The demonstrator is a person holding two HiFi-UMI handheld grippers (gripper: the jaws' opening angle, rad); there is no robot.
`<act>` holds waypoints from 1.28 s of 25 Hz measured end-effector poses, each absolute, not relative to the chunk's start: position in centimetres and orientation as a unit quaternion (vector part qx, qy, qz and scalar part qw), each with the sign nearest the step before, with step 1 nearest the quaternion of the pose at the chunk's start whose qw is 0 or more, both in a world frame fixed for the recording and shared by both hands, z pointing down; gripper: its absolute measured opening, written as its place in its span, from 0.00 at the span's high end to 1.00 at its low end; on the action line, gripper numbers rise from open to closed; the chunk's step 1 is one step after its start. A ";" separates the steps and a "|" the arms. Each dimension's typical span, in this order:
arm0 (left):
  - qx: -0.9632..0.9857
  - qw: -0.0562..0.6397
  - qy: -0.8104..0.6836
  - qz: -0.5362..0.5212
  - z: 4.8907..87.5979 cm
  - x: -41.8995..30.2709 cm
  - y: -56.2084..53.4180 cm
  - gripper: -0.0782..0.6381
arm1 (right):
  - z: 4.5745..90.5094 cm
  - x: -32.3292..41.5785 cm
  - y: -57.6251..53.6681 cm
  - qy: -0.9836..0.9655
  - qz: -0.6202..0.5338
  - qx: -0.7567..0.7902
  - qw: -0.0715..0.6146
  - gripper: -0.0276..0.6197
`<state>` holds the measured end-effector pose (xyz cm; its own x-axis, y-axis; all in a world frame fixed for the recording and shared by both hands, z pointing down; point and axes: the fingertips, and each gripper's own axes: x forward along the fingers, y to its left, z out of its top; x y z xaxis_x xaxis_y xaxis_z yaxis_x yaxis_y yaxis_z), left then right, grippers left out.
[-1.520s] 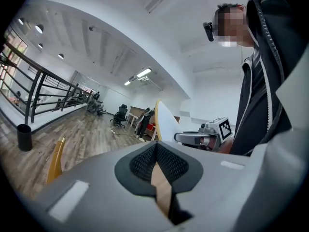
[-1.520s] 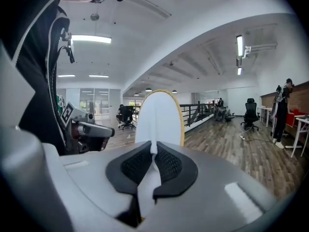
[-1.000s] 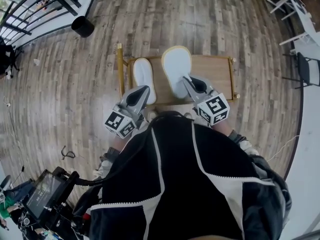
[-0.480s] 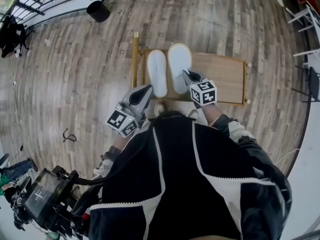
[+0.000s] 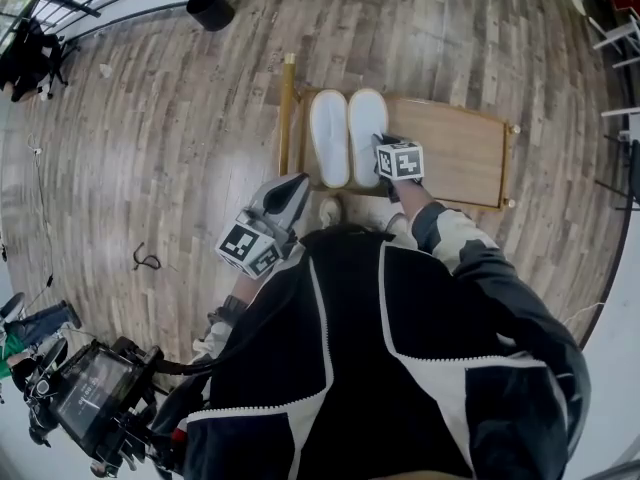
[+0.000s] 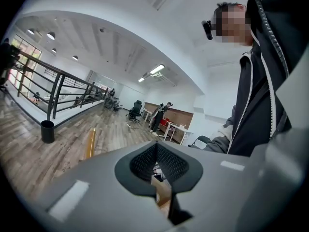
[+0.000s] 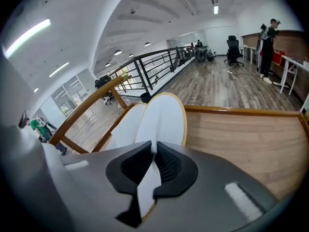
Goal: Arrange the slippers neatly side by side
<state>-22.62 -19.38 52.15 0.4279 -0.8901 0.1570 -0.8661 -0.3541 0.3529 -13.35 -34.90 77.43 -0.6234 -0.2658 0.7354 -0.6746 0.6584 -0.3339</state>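
Open-plan office. Evidence: wood-plank floor (image 5: 150,118) throughout; long black metal railing (image 6: 58,88) along one side; black swivel office chair (image 7: 234,46); white desk (image 7: 294,61) by the far wall; ceiling strip lights (image 7: 26,36); round black bin (image 5: 210,8) beside the railing; standing person (image 7: 267,33) near the desk.

Right gripper (image 7: 153,151) angles downward, fingers (image 7: 175,167) clamped, while left gripper (image 6: 155,148) sits level, closed.

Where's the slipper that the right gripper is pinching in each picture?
Head view: the pinched slipper lies top middle, just right of its twin, on the wooden platform.
Left gripper view: not in it.
Right gripper view: centre, running up from the jaws.
Shared landmark: the wooden rail.
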 end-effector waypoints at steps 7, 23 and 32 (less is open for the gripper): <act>0.817 0.197 -0.541 -0.024 52.7 -23.6 -18.8 0.87 | 79.4 -13.4 -36.4 -0.819 0.329 0.308 0.354 0.92; 0.822 0.198 -0.534 -0.019 53.0 -23.5 -18.5 0.87 | 80.4 -15.2 -34.3 -0.827 0.343 0.261 0.361 0.85; 0.833 0.187 -0.520 -0.032 52.0 -22.6 -19.8 0.87 | 75.0 -15.1 -35.4 -0.860 0.341 0.257 0.281 0.69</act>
<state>-22.64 -19.75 51.95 0.4581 -0.8777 0.1404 -0.8536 -0.3903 0.3452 -15.09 -35.35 75.03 -0.7096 -0.2501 0.6587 -0.6334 0.6359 -0.4409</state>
